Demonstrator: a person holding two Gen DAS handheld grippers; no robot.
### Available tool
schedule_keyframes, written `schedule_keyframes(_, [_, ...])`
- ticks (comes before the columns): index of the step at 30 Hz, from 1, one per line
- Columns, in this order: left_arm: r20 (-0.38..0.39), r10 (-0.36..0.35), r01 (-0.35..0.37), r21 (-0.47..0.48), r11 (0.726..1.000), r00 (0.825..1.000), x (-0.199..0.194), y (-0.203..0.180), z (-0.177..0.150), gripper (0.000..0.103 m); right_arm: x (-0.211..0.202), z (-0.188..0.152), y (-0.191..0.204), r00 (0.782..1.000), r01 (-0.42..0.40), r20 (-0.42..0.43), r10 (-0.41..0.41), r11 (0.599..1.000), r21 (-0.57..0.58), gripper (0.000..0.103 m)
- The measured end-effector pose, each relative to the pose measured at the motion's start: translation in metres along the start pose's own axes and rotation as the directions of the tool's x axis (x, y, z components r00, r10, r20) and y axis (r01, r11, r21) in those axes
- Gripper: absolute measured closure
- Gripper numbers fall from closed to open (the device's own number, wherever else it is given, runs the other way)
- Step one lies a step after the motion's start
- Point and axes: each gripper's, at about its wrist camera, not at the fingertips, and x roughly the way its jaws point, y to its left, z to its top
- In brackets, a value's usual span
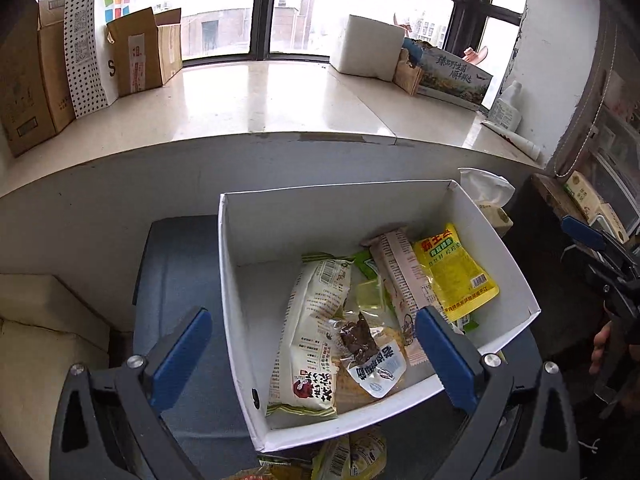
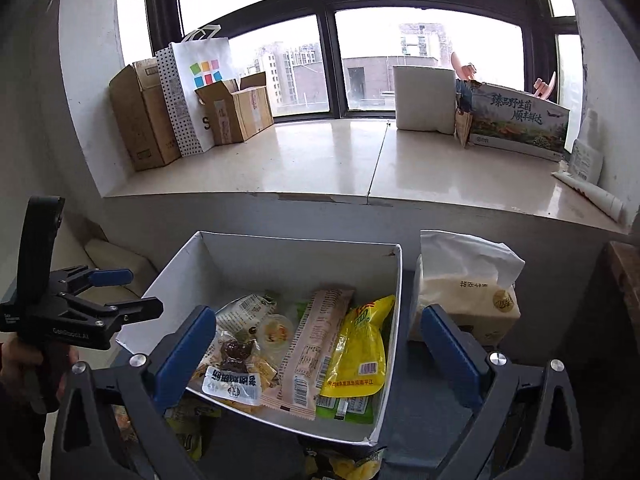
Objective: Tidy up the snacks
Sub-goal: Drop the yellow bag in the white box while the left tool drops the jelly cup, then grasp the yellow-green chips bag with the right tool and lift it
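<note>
Left wrist view: left hand-held gripper [image 1: 312,356] is spread wide, pinching nothing, over a white box [image 1: 256,236] full of snack packets [image 1: 312,340]. Right hand-held gripper [image 2: 316,356] is spread too, hovering above the same box beside a tissue pack [image 2: 464,300].

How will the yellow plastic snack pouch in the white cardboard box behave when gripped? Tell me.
The yellow plastic snack pouch looks soft and puffy, so it would probably sag and dent under the pads. Its glossy film may be slippery. It leans on the white cardboard box wall, so it may slump when lifted.
</note>
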Motion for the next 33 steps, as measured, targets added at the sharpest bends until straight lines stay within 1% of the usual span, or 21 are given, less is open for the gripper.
schedule_keyframes(2, [0.016,-0.021,0.021,0.014,1.0,1.0,-0.015,-0.006,-0.005,0.0,-0.014,-0.005,0.007,1.0,-0.023,0.018,0.023,1.0,0.007,0.0])
schedule_keyframes(4, [0.049,-0.035,0.033,0.042,0.999,0.998,-0.035,-0.014,-0.015,0.0,-0.035,-0.015,0.017,0.997,-0.062,0.056,0.061,0.998,0.008,0.0])
schedule_keyframes(6, [0.096,-0.039,0.033,0.06,0.998,0.995,-0.059,-0.019,-0.028,0.0,-0.054,-0.033,0.03,0.99,-0.113,0.087,0.113,0.994,-0.001,0.0])
schedule_keyframes(8, [0.123,-0.069,0.062,0.062,0.996,0.99,-0.081,-0.02,-0.047,0.0,-0.067,-0.056,0.043,0.982,-0.168,0.086,0.168,0.986,-0.01,0.0])
schedule_keyframes(10, [0.14,-0.103,0.098,0.042,0.994,0.985,-0.101,-0.016,-0.068,0.0,-0.072,-0.083,0.055,0.975,-0.213,0.062,0.213,0.977,-0.012,0.0])
schedule_keyframes(12, [0.155,-0.115,0.113,0.022,0.993,0.981,-0.117,-0.011,-0.092,0.0,-0.072,-0.11,0.065,0.972,-0.23,0.053,0.229,0.973,0.003,0.0])
schedule_keyframes(15, [0.167,-0.108,0.11,0.0,0.994,0.98,-0.134,-0.004,-0.127,0.0,-0.057,-0.144,0.078,0.967,-0.255,-0.009,0.256,0.966,0.048,0.0])
schedule_keyframes(18, [0.171,-0.087,0.091,-0.019,0.996,0.981,-0.145,0.002,-0.16,0.0,-0.031,-0.164,0.086,0.945,-0.31,-0.073,0.32,0.944,0.114,0.0])
schedule_keyframes(19, [0.169,-0.091,0.095,-0.019,0.995,0.982,-0.148,0.003,-0.169,0.0,-0.022,-0.167,0.089,0.937,-0.323,-0.091,0.336,0.937,0.133,0.0])
schedule_keyframes(21, [0.155,-0.094,0.099,-0.023,0.995,0.983,-0.152,0.005,-0.184,0.0,-0.009,-0.17,0.095,0.933,-0.325,-0.111,0.343,0.933,0.152,0.0])
schedule_keyframes(23, [0.142,-0.052,0.057,-0.027,0.998,0.989,-0.154,0.004,-0.196,0.0,0.001,-0.168,0.101,0.933,-0.322,-0.115,0.34,0.935,0.149,0.0])
schedule_keyframes(26, [0.131,-0.072,0.075,-0.024,0.997,0.989,-0.157,0.003,-0.211,0.0,0.017,-0.16,0.11,0.939,-0.31,-0.109,0.326,0.94,0.141,0.0])
schedule_keyframes(28, [0.122,-0.067,0.07,-0.019,0.997,0.99,-0.156,0.002,-0.217,0.0,0.031,-0.154,0.113,0.94,-0.302,-0.116,0.32,0.941,0.151,0.0])
schedule_keyframes(30, [0.119,-0.073,0.076,-0.016,0.997,0.99,-0.156,0.0,-0.222,0.0,0.046,-0.149,0.115,0.936,-0.305,-0.125,0.329,0.936,0.175,0.0])
schedule_keyframes(33, [0.111,-0.075,0.078,-0.023,0.997,0.991,-0.154,0.002,-0.224,0.0,0.068,-0.144,0.123,0.937,-0.288,-0.148,0.315,0.941,0.176,0.0])
